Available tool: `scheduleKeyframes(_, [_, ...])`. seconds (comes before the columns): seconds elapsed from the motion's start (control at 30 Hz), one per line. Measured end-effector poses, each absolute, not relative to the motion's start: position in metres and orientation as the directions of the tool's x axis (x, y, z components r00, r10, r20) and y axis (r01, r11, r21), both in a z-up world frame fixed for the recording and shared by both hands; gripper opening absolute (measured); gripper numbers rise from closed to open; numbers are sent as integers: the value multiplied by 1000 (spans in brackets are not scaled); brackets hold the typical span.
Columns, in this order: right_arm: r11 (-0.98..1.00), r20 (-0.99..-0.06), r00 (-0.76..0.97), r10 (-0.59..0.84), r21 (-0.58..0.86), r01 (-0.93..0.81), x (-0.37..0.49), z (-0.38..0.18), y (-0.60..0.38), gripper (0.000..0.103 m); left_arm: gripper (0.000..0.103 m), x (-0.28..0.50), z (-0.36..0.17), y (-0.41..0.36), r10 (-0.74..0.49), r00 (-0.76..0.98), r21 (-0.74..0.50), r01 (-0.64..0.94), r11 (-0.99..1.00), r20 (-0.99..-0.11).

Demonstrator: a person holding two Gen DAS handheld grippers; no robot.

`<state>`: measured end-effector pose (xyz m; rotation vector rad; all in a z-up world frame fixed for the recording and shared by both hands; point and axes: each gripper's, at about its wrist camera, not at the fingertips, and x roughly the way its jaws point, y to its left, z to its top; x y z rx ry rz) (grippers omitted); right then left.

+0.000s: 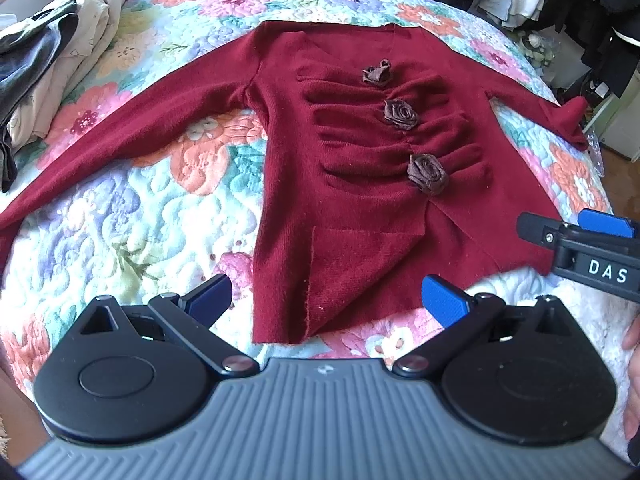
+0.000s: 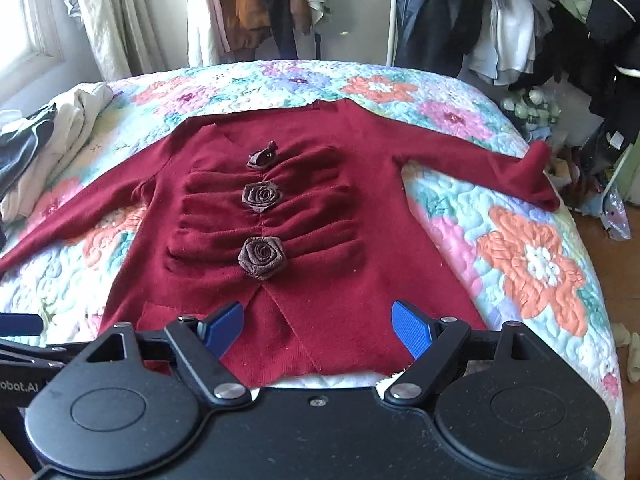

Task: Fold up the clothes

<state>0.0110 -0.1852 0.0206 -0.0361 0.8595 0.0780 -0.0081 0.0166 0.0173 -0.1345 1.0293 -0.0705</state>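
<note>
A dark red long-sleeved top (image 1: 352, 184) with three brown fabric roses (image 1: 427, 173) lies face up on the floral quilt, sleeves spread out to both sides. Its hem is nearest me, and the hem's left corner is folded over. It also shows in the right wrist view (image 2: 320, 240). My left gripper (image 1: 328, 300) is open and empty, just above the hem's left part. My right gripper (image 2: 318, 330) is open and empty above the hem's middle. The right gripper also shows in the left wrist view (image 1: 576, 228) at the right edge.
The floral quilt (image 2: 532, 264) covers the bed. A heap of cream and black clothes (image 1: 52, 64) lies at the bed's far left. Hanging clothes (image 2: 520, 20) fill a rack behind the bed. The bed's right edge drops to a wooden floor (image 2: 624, 280).
</note>
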Motion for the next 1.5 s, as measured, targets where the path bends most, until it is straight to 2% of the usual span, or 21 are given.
scheduleKeyframes(0.2, [991,-759,651,1,-87,-103,14,19,-169,85,103,-7,12,23,-89,508,-121,-30,992,-857])
scheduleKeyframes(0.27, [990,-786,618,-17,-100,-101,20,22,-163,85,103,-5,12,27,-71,506,-110,-47,993,-860])
scheduleKeyframes(0.43, [980,-795,585,159,53,-194,37,36,-140,85,103,4,4,54,-123,493,-188,-84,979,-861])
scheduleKeyframes(0.53, [967,-781,594,194,49,-251,43,36,-113,85,102,6,1,80,-115,522,-211,-129,969,-845])
scheduleKeyframes(0.67, [933,-762,590,268,52,-357,51,30,-74,85,93,5,0,125,-70,550,-228,-225,947,-832])
scheduleKeyframes(0.73, [915,-746,589,311,67,-398,53,29,-57,83,90,3,3,148,-32,561,-223,-276,935,-827])
scheduleKeyframes(1.0, [831,-733,488,474,189,-523,72,28,19,83,93,20,34,254,-21,506,-197,-297,934,-862])
scheduleKeyframes(1.13, [753,-696,447,562,206,-625,77,32,65,83,93,44,27,287,41,454,-131,-341,931,-890])
scheduleKeyframes(1.27, [741,-676,508,534,86,-666,83,24,100,81,92,76,0,301,-37,396,-201,-382,902,-917])
scheduleKeyframes(1.43, [694,-685,546,482,-81,-715,72,17,96,82,91,82,-22,293,88,393,-67,-364,929,-915])
scheduleKeyframes(1.5, [665,-695,549,465,-135,-734,70,15,86,82,91,79,-35,301,9,368,-147,-394,907,-930])
